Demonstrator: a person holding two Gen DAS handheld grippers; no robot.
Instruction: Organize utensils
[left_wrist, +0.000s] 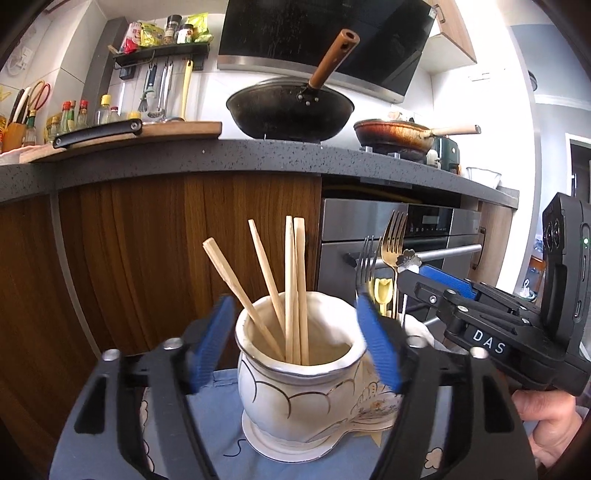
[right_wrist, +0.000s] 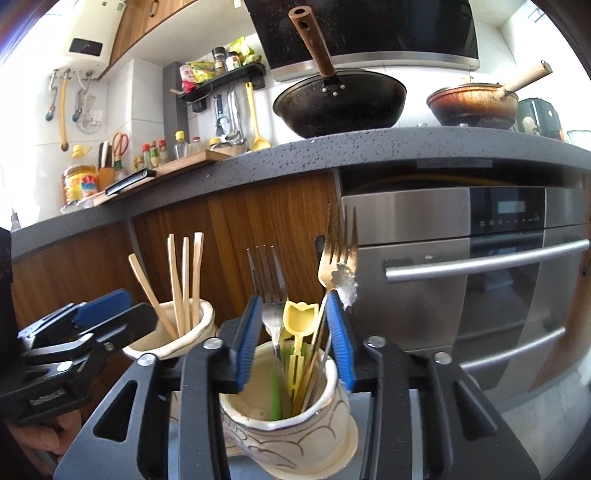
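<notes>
The left gripper (left_wrist: 295, 347) is spread wide, one pad on each side of the chopstick jar (left_wrist: 299, 384), and holds nothing. The four chopsticks (left_wrist: 291, 288) stand inside this jar on the blue cloth (left_wrist: 218, 417).

The right gripper (right_wrist: 295, 339) is also spread, around the rim of the second jar (right_wrist: 291, 417), which holds the silver fork (right_wrist: 269, 291), the gold fork (right_wrist: 334, 254), and a yellow plastic utensil (right_wrist: 301, 332).

The risk I see: both jars stand near each other, so a pad that closes carelessly may push a jar rim or catch the leaning fork handles, and the jar may tip over.
</notes>
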